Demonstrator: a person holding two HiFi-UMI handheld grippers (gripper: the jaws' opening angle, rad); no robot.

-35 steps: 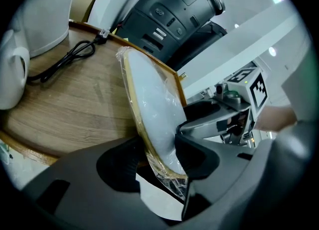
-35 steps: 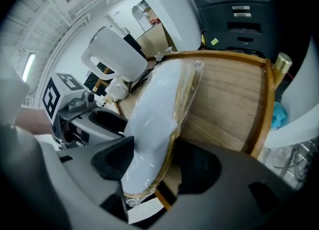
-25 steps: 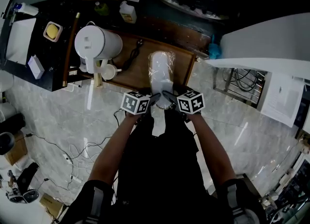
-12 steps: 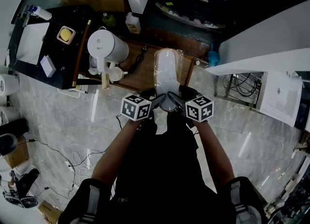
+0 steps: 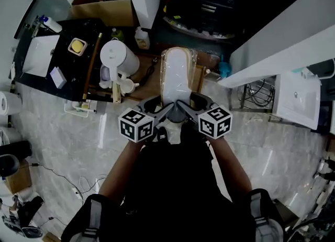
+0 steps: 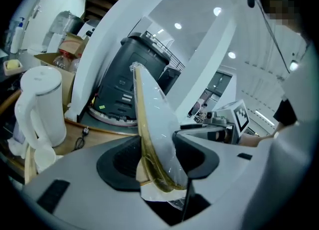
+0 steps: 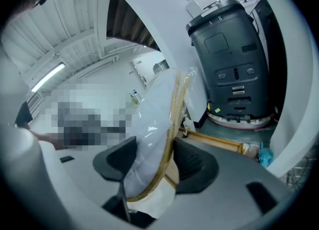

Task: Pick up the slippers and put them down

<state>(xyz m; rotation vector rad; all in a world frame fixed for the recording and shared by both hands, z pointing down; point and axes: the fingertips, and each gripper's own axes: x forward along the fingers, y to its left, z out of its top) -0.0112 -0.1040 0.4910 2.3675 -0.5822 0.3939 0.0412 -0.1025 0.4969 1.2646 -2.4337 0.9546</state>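
Both the left hand-held gripper (image 5: 159,107) and right hand-held gripper (image 5: 187,106) clamp the wrapped slippers (image 5: 177,73) above the table (image 5: 199,78); pick-up done, putting down remains.

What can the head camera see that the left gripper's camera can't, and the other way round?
Only the head view: the left gripper and right gripper together from above, and the marble floor. Only the left gripper view: its pads pressing the wrapped slippers edge-on, and the ceiling lights. Both: the slippers, the white jug and the wooden table.
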